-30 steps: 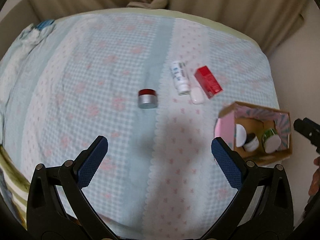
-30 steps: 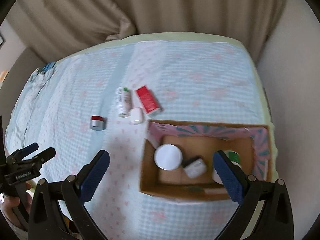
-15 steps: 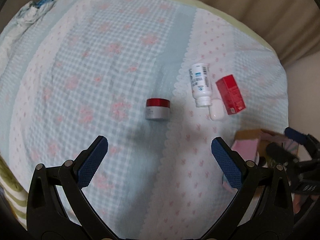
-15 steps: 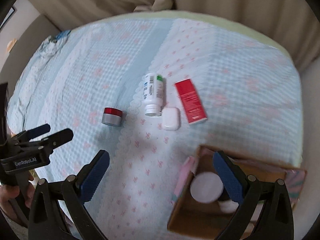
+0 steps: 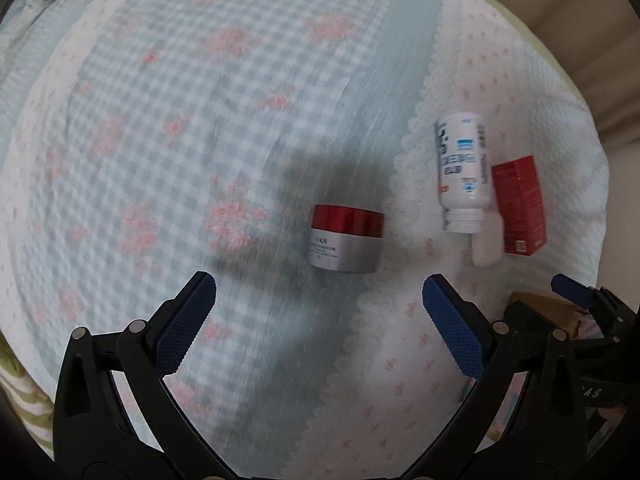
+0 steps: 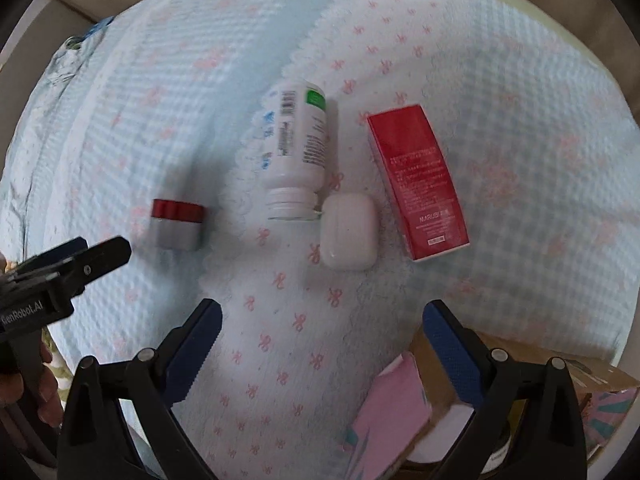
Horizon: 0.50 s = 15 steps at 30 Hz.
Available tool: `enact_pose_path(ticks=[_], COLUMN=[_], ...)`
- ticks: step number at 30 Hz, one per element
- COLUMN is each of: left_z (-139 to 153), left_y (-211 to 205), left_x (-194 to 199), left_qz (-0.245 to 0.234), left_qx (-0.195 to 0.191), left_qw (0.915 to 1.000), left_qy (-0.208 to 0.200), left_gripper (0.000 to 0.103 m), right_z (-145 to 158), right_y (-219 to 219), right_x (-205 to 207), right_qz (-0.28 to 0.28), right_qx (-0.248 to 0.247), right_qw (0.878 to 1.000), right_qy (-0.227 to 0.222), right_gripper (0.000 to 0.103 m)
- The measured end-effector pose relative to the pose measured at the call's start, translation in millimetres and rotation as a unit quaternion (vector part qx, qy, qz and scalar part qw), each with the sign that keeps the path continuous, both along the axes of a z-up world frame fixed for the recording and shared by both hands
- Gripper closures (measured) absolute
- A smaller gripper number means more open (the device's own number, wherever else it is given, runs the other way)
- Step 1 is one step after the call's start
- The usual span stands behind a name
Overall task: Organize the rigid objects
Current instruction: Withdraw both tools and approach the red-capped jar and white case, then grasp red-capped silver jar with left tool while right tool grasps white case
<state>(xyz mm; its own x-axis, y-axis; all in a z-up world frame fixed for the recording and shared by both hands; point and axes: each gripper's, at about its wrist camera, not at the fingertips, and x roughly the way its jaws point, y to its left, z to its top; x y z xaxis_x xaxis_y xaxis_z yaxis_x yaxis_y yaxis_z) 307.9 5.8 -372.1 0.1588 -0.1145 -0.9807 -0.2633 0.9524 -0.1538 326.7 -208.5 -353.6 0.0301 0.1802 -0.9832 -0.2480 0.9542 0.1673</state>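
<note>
A small silver jar with a red lid (image 5: 346, 239) stands on the bedspread just beyond my open, empty left gripper (image 5: 318, 298); it also shows in the right wrist view (image 6: 177, 225). A white bottle (image 6: 296, 148) lies on its side, cap toward me. A white earbud case (image 6: 349, 230) and a red box (image 6: 418, 176) lie beside it. My right gripper (image 6: 322, 322) is open and empty, a little short of the earbud case. The cardboard box (image 6: 472, 404) sits at its lower right, mostly hidden.
The blue checked bedspread (image 5: 160, 120) with pink flowers covers the bed. The left gripper's tip (image 6: 80, 264) reaches in at the left of the right wrist view. The right gripper's tip (image 5: 576, 292) shows at the right of the left wrist view. Beige curtains hang behind.
Both grippers have moved forward and down toward the loose objects. The jar now sits close to the left gripper; the cardboard box has slid to the bottom right of the right view.
</note>
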Motion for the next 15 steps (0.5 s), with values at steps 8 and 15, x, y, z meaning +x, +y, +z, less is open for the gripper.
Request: enact_pose_path(ticks=[8,15], left_z=[-30.4,-44.4], left_y=[-6.5,-10.2], left_x=[9.2,23.1], left_qz=[-0.014,-0.016], left_qx=[-0.007,-0.012], left_qw=[0.9999,0.9998], left_qy=[0.007,0.002], left_gripper=[0.000,0.003], right_z=[-30.7,-53.2], right_y=[2.7,1.2], right_x=[10.7,24.6], right_qz=[-0.004,-0.029], right_qx=[-0.007,-0.002], right_qw=[1.000,0.999], right_qy=[0.016,0.035], right_gripper=[0.010,0.015])
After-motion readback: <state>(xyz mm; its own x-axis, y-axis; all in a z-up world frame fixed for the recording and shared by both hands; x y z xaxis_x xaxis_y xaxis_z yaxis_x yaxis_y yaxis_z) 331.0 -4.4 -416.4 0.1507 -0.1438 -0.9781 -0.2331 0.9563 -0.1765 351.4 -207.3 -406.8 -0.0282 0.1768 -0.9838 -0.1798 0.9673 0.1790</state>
